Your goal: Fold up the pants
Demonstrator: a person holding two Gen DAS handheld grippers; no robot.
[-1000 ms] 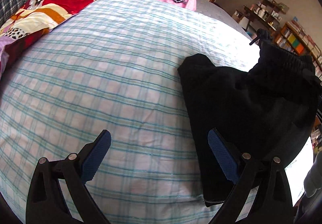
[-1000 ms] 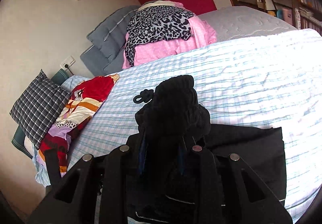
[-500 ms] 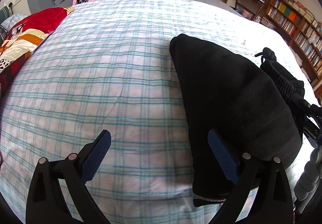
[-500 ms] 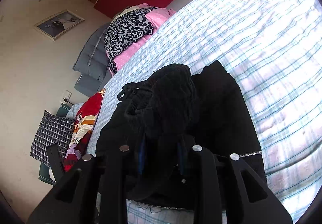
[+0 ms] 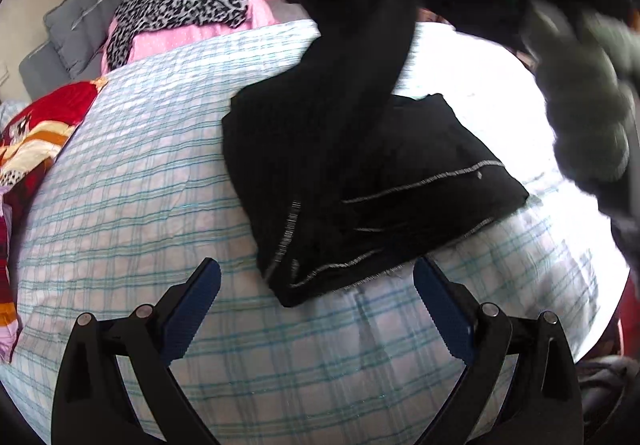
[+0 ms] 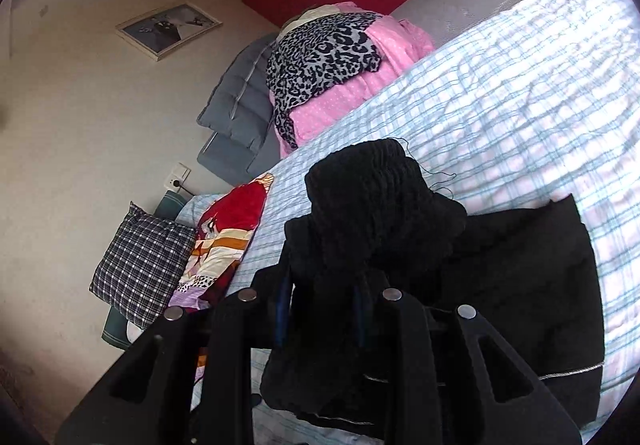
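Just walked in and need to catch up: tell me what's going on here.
A person is folding black pants on a checked bed sheet. The right gripper is shut on the bunched waistband and holds it up above the bed, while the leg ends lie on the sheet. The left gripper hovers open just short of the hems, holding nothing.

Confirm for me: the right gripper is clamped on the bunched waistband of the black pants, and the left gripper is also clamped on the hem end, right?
Not quite. The right gripper is shut on the bunched waistband of the black pants, but the left gripper is open. The left wrist view shows its blue pads spread wide over the checked bedsheet, just short of the hem, holding nothing.
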